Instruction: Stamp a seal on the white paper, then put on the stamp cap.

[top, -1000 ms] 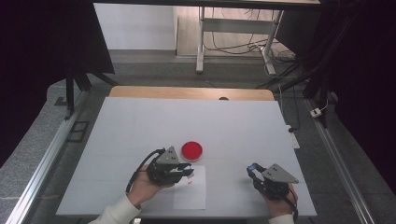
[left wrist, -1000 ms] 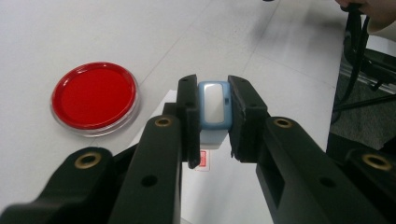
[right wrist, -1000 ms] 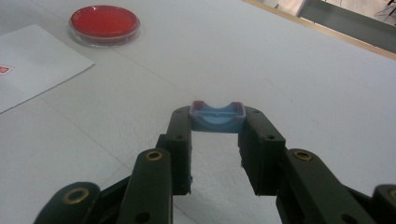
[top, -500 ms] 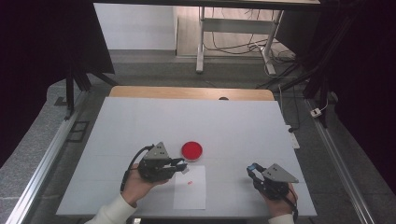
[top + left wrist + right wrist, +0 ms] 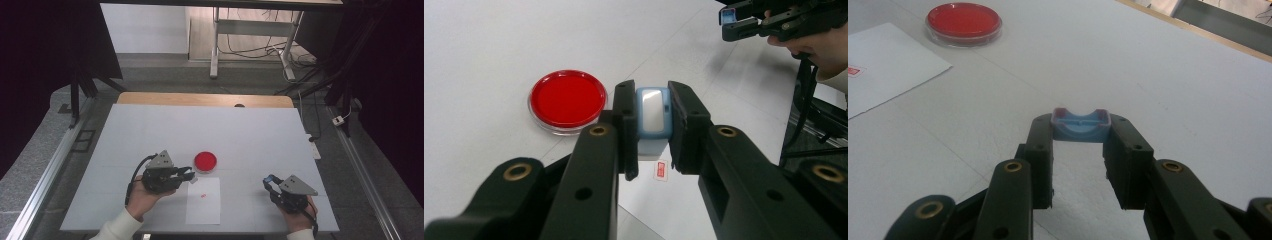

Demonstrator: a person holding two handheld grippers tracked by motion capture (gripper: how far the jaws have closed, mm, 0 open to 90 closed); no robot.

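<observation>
Risk entry: left claw [image 5: 651,131] clamps a light-blue stamp body [image 5: 652,117] above the white sheet [image 5: 203,200] near the table's front edge, beside the red ink dish [image 5: 567,100]; right claw [image 5: 1080,131] pinches the stamp's blue cap [image 5: 1081,125]; a tilted grip could smear or slip.

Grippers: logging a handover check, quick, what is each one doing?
Left gripper: closed on a light blue plastic stamp body.
Right gripper: closed on a light blue plastic cap.

I find no legible text. The white sheet [image 5: 203,201] before me bears one small red printed mark [image 5: 662,170], its characters too small and blurred to read.
</observation>
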